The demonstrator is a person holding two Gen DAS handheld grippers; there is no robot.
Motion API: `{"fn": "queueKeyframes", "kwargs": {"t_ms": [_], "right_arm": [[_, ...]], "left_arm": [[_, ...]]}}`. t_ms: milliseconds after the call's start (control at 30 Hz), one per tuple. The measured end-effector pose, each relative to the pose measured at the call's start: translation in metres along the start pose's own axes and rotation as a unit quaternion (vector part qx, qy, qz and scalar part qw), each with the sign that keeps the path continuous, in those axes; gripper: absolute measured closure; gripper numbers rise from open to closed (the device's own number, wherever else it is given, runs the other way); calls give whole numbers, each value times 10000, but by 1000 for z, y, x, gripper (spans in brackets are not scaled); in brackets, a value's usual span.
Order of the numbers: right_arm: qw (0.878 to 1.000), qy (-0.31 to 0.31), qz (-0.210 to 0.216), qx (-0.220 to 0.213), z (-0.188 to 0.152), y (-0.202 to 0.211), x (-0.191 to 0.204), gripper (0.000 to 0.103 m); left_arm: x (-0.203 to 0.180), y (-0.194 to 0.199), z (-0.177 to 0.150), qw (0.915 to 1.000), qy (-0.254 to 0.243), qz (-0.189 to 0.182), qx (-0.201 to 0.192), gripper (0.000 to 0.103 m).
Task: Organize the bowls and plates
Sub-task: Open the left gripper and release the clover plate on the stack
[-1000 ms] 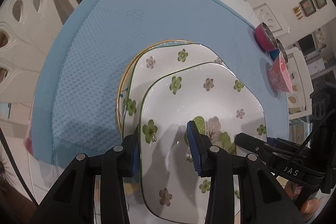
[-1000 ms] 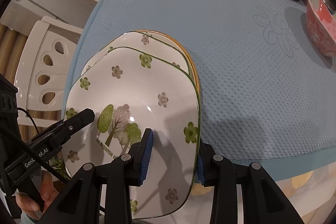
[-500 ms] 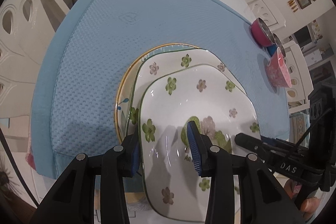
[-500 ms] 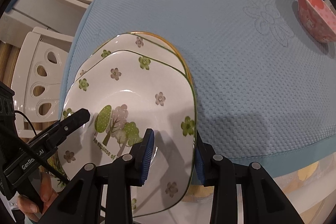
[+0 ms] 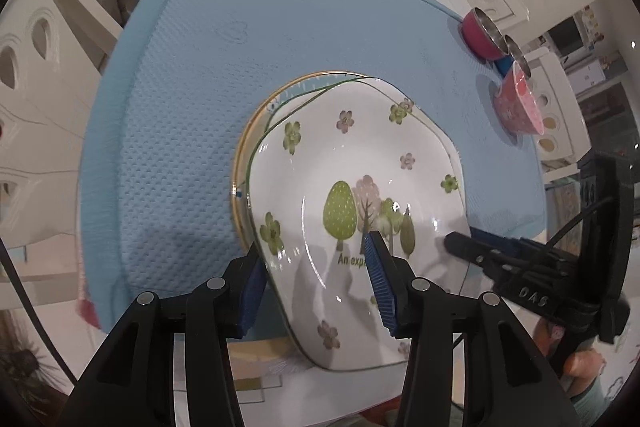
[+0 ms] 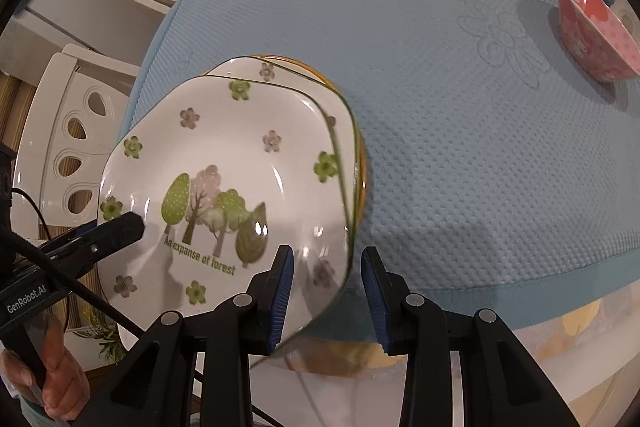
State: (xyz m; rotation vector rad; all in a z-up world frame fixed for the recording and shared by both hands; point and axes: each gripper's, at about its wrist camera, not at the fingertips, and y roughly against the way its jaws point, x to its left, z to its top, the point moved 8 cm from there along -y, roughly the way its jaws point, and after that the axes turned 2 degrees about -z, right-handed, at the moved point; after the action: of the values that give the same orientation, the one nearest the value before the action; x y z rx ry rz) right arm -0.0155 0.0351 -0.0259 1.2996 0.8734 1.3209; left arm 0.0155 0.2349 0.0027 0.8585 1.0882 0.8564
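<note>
A blue mat [image 6: 460, 147] covers the table, white chairs [image 6: 76, 147] beside it.

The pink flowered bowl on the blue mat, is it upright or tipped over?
Upright: the pink flowered bowl sits base-down on the blue mat, rim up.

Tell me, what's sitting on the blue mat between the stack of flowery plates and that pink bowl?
Nothing: in the right wrist view the blue mat lies bare between the plate stack and the pink bowl.

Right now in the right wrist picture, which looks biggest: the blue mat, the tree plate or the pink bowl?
1. blue mat
2. tree plate, though it sits nearest the camera
3. pink bowl, farther away, so maybe bigger than it looks
</note>
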Motion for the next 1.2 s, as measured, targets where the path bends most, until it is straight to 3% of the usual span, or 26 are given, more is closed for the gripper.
{"fn": "queueKeyframes", "kwargs": {"t_ms": [67, 200, 267, 333, 600, 933, 1200], "right_arm": [[10000, -48, 47, -5, -1, 2, -4, 68], [9999, -46, 99, -7, -6, 7, -5, 68], [9999, -34, 108, -12, -9, 10, -5, 68], [9999, -50, 86, -42, -11, 13, -8, 68], [9993, -321, 81, -163, -17, 27, -25, 68], [9984, -330, 249, -384, -22, 45, -18, 68], [9972, -265, 40, -693, -30, 72, -19, 68]], "left_arm": [[4, -1, 0, 9994, -131, 329, -18, 58], [0, -3, 11, 9993, -210, 276, -133, 58], [1, -5, 24, 9968, -408, 618, -311, 58], [2, -5, 31, 9956, -486, 717, -359, 58], [2, 2, 35, 9967, -424, 520, -451, 58], [-32, 8, 32, 9937, -879, 440, -544, 58], [-56, 27, 38, 9915, -985, 226, -814, 58]]}}
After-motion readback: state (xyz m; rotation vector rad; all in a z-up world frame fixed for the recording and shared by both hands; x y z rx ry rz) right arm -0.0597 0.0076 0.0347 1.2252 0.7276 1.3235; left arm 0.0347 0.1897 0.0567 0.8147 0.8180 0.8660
